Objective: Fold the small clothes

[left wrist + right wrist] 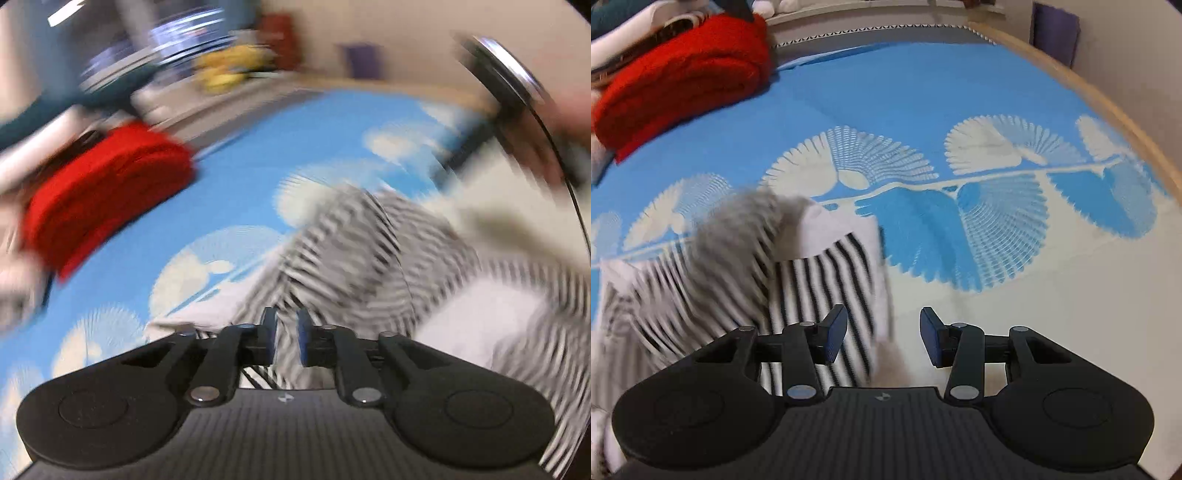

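Looking at it now, I'd say I'm mid-fold: the striped garment [820,280] lies bunched on the blue patterned bedsheet [923,92], not tidy yet. My left gripper [286,339] has jaws narrowly apart with striped cloth seemingly between them, though I can't tell if it's clamped. The right gripper [882,336] is apart, empty. A red folded blanket [683,74] sits well away.

A blue bedsheet [886,85] printed with white fan-shaped patterns covered the bed, its lower part plain cream. A thick red blanket [683,74], folded into a roll, lay on it at the far left corner, with some white cloth [631,26] bunched just behind. A light wooden bed frame [1089,96] curved along the right side. Beyond it, against the pale wall, stood something purple [1056,29]. In the left wrist view, a blurred yellow object [229,66] sat on a ledge past the bed.
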A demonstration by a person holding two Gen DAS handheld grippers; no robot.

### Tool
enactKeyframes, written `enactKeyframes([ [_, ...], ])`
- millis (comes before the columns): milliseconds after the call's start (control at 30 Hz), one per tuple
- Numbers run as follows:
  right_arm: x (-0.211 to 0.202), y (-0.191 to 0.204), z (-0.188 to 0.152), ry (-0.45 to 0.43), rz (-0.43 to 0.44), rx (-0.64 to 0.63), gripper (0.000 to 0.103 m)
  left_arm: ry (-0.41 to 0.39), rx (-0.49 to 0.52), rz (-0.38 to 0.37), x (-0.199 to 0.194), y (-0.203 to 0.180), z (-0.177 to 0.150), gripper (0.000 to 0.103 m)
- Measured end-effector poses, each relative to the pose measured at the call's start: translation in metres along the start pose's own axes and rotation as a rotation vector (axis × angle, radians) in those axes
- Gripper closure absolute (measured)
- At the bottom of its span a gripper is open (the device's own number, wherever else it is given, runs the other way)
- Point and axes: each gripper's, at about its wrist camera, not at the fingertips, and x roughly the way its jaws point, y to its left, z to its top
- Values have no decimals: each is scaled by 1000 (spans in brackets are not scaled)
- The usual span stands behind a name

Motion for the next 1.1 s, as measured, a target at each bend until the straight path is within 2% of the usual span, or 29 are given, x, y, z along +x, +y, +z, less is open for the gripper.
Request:
enactKeyframes([
  [100, 3, 3, -1, 15, 53, 62, 58, -3, -311, -17, 13, 24, 8, 76],
  [133, 5, 4, -1, 20, 72, 89, 59, 27, -419, -21, 25, 34, 6, 75],
  [167, 7, 5, -1, 22, 90, 117, 64, 86, -523, -22, 42, 41, 3, 75],
  [233, 9, 5, -2, 15, 110, 171, 69, 272, -688, 0, 74, 50, -12, 75],
  [267, 12, 7, -2, 12, 119, 189, 69, 339, -734, 11, 84, 51, -20, 75],
  [333, 18, 12, -3, 20, 144, 215, 69, 400, -802, -5, 96, 54, -28, 67],
  [367, 22, 14, -3, 31, 159, 233, 67, 408, -848, -34, 98, 56, -31, 64],
  [400, 28, 16, -2, 46, 181, 255, 66, 403, -891, -58, 95, 61, -33, 55],
  [433, 34, 19, -2, 68, 210, 277, 63, 398, -928, -74, 95, 65, -36, 53],
  [500, 43, 26, -2, 95, 254, 299, 48, 405, -945, -39, 97, 68, -33, 54],
  [567, 51, 35, -3, 95, 259, 292, 41, 437, -961, 25, 101, 71, -38, 56],
  [633, 59, 40, -4, 87, 241, 289, 40, 467, -1006, 12, 114, 74, -47, 64],
  [700, 65, 41, -5, 78, 253, 323, 40, 473, -1027, -18, 120, 73, -51, 65],
  [800, 72, 42, -6, 85, 279, 380, 40, 473, -955, -18, 126, 64, -47, 66],
  [867, 75, 49, -6, 88, 296, 372, 40, 487, -929, -21, 132, 58, -46, 73],
  [933, 76, 56, -7, 95, 302, 342, 41, 493, -910, -30, 132, 57, -46, 95],
  [967, 77, 60, -7, 97, 309, 327, 47, 489, -896, -30, 130, 56, -45, 97],
  [1000, 77, 62, -8, 97, 314, 316, 62, 480, -874, -23, 130, 55, -42, 99],
  [1033, 76, 63, -9, 97, 320, 303, 71, 461, -851, -10, 129, 54, -38, 99],
  [1067, 76, 64, -9, 96, 327, 291, 93, 434, -836, -2, 126, 54, -35, 99],
  [1100, 74, 64, -9, 90, 337, 280, 103, 401, -830, 0, 124, 55, -31, 99],
])
